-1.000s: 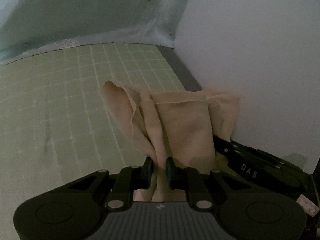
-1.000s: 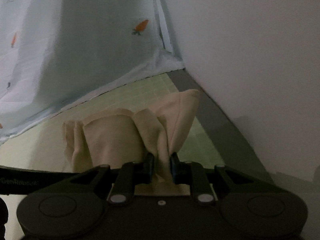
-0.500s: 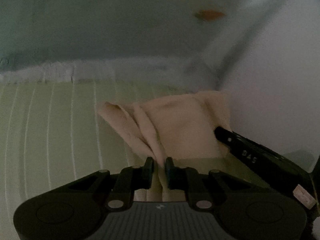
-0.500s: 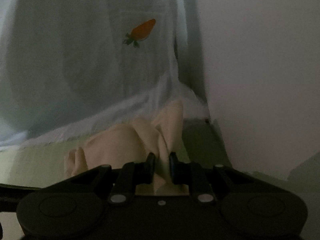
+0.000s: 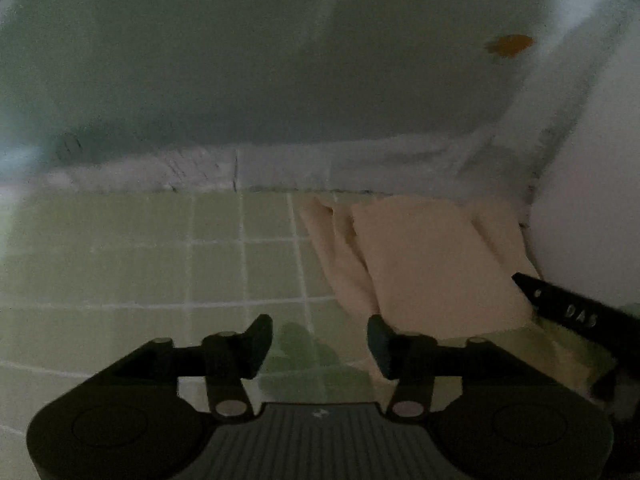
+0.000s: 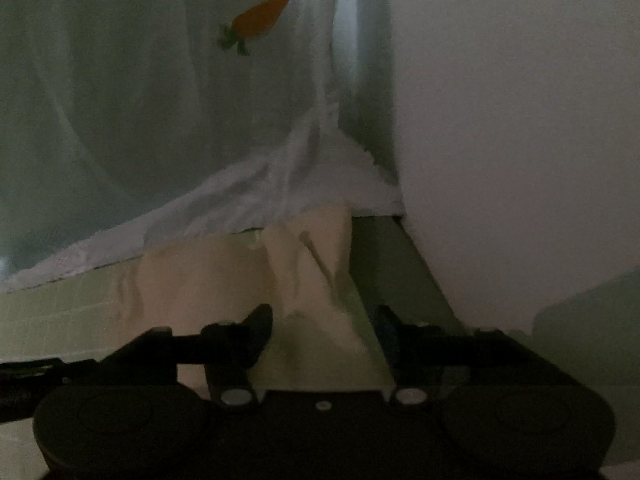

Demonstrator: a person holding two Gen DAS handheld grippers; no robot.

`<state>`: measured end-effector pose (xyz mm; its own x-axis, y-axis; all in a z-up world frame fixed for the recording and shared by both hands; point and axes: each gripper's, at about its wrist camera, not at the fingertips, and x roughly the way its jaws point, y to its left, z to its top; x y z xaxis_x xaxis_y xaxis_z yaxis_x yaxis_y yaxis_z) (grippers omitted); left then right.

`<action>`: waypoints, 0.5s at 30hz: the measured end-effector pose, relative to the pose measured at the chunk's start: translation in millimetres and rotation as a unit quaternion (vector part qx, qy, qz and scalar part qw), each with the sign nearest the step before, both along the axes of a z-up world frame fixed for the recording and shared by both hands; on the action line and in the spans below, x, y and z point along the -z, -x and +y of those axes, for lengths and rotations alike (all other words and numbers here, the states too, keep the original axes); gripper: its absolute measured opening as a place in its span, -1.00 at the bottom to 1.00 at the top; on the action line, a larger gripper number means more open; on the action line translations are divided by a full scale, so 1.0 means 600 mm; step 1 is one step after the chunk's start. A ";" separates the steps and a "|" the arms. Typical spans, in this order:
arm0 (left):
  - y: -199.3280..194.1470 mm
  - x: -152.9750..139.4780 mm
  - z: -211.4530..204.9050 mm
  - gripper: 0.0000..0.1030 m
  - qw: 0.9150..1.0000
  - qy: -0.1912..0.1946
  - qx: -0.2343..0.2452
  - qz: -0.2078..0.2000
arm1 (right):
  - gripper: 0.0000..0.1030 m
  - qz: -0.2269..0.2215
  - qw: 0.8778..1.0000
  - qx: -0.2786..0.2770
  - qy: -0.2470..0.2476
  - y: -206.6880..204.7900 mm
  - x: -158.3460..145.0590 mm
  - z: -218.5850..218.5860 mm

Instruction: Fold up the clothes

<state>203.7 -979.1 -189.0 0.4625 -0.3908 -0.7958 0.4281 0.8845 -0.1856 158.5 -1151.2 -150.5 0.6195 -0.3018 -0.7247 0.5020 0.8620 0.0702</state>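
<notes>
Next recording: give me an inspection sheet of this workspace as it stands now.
Surface: green grid mat, dim light.
Job's things: beige garment lying folded on the mat against the far corner, free of both claws.
Clutter: nothing seen.
Grippers: left claw open, jaws have just been opening, only mat between them; right claw open, jaws have just been opening, a garment edge lies loose between them.
Cables: nothing seen.
Surroundings: pale blue carrot-print sheet hanging behind the mat, white wall on the right.
</notes>
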 end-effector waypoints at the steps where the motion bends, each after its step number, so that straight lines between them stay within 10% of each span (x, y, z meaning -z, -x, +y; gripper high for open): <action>1: 0.014 -0.014 0.011 0.60 1.000 0.002 0.000 -0.016 | 0.36 -0.002 1.000 0.001 0.003 0.014 -0.011 0.008; 3: 0.043 -0.043 0.036 0.75 0.999 0.010 0.001 -0.044 | 0.74 -0.010 1.000 -0.004 0.000 0.043 -0.032 0.025; 15: 0.295 -0.225 0.182 1.00 0.985 0.062 0.063 -0.146 | 1.00 -0.093 0.994 -0.032 0.054 0.269 -0.165 0.204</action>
